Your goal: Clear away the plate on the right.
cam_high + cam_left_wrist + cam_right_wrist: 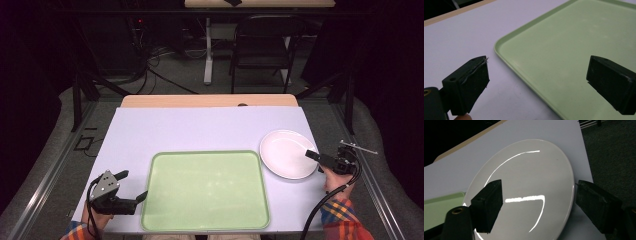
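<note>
A green tray lies flat on the table near its front edge, about midway between the left and right edges, its long axis running left to right, parallel to that front edge. It is a pale green rectangle with rounded corners and a low raised rim, and its bare floor shows a faint sheen. Just beside its far right corner, close to the table's right edge, sits a white plate, round, glossy and shallow, with bright streaks of reflected light across it in the right gripper view; whether plate and tray touch cannot be told. The right gripper reaches in from the right edge with its jaws spread wide, one over the plate's inner surface and the other outside the rim, so the near right edge of the plate lies between them; in the right gripper view they are not closed on it, and contact cannot be made out. The left gripper sits at the front left corner of the table, jaws also spread wide and holding nothing, one jaw over the table top and the other over the tray's floor, with the tray's left rim passing between them in the left gripper view. Plaid sleeves show at the front edge.
</note>
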A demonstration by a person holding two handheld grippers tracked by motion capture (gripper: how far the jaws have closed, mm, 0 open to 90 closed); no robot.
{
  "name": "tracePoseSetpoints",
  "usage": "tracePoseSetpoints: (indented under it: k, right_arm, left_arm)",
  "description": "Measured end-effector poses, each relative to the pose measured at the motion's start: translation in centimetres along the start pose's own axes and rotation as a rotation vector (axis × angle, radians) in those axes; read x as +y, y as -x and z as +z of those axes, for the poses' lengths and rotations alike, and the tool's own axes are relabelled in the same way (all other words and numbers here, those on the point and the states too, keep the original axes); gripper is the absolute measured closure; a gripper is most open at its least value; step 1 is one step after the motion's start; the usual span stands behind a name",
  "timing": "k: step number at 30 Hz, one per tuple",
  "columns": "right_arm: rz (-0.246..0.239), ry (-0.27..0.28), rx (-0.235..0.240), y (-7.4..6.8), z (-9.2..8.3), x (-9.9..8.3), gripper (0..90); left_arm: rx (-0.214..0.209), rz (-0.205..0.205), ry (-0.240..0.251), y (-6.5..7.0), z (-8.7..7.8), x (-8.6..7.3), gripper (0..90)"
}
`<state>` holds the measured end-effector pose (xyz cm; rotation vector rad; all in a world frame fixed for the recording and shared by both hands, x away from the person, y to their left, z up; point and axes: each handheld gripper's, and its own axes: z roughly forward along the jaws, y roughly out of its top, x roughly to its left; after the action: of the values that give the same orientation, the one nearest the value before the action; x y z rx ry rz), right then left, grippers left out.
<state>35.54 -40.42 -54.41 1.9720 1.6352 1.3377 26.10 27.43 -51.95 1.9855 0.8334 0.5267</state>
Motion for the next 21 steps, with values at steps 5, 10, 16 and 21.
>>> tracePoseSetpoints:
  k: [5,10,16,21]
  right_arm:
    - [0.034,0.002,-0.021,0.5,0.3,-0.1,30.7]
    - [0.048,-0.003,-0.049,0.7,0.7,-0.1,40.5]
    - [0.107,-0.020,-0.048,1.5,1.7,-0.3,52.5]
    - [0.146,-0.010,-0.038,1.9,2.0,-0.4,60.6]
  left_arm:
    - [0.002,-0.008,0.000,0.0,0.0,0.0,4.3]
    - [0.001,-0.009,-0.005,0.0,0.1,0.0,4.4]
    - [-0.001,-0.007,-0.009,0.0,0.1,0.0,4.6]
    - [-0.003,-0.002,-0.014,0.0,0.1,-0.1,4.8]
